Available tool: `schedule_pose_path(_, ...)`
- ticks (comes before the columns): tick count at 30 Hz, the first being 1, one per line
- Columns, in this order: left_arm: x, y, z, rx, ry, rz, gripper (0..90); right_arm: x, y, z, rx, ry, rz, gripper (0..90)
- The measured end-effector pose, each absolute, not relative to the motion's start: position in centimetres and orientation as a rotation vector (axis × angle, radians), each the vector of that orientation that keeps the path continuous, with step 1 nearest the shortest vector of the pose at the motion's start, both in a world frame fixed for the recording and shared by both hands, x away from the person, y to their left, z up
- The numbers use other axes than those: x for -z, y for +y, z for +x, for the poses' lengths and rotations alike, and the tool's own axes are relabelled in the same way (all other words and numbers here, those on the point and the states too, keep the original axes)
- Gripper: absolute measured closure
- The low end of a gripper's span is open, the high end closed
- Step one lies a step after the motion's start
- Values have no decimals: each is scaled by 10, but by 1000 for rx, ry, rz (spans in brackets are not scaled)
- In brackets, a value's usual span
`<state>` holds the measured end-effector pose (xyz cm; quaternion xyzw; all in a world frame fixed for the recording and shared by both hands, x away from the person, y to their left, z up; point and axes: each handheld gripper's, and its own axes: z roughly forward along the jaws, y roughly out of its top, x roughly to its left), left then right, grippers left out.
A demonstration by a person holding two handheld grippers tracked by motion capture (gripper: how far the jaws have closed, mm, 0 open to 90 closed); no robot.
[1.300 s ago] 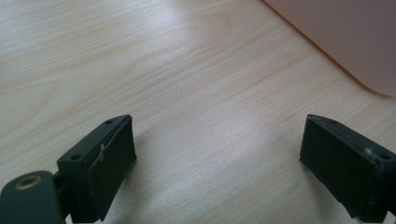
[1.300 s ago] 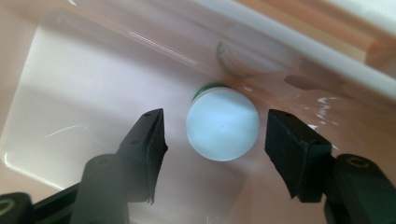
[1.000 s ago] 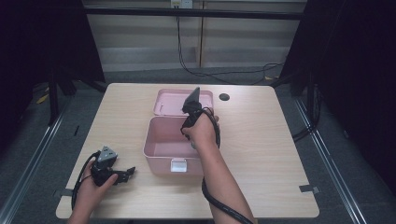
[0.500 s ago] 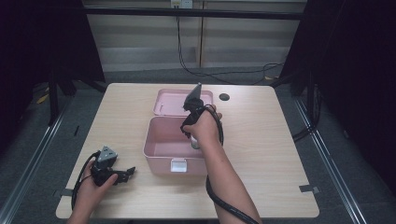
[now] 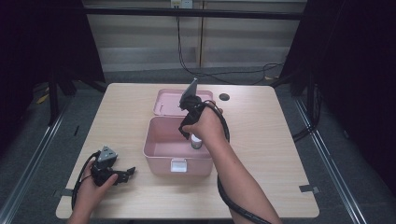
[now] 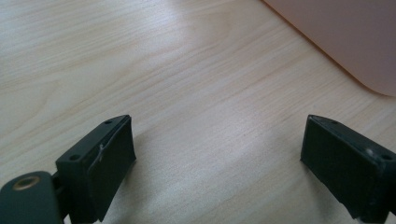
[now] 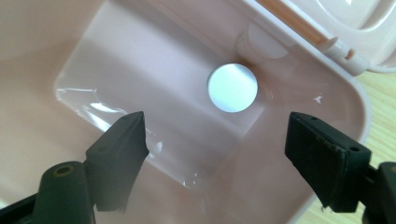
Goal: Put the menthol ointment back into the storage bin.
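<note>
Fingers (image 7: pixel 119 154) of the right gripper (image 7: pixel 219 154) have just been opening, empty above the white-capped bottle (image 7: pixel 232 87). It stands inside the pink box (image 5: pixel 154 161) (lid at twelve o'clock). Left gripper (image 6: pixel 217 163) gapes, empty.

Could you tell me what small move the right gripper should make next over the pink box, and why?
Probably lift the right gripper straight up and clear of the open pink plastic box. Its jaws have just been opening and now stand wide with nothing between them, while the small white-capped bottle stands upright on the box floor below, apart from both pads. The release looks done, so withdrawing upward should avoid knocking it.

High view overhead; right tool (image 7: pixel 215 140) view close, sharing pink box (image 5: pixel 161 151).
</note>
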<state>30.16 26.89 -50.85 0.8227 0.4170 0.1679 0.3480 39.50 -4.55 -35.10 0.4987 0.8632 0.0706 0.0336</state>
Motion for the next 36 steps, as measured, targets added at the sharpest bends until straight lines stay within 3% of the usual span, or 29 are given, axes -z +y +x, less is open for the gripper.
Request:
schedule_pose_path(19, 509, 269, 302, -433, 1079, 2132, 92, 315, -79, 364, -357, 2761, 1286, 207)
schedule_pose_path(36, 509, 269, 302, -434, 1077, 2130, 93, 317, -133, 336, -493, 2749, 1217, 203)
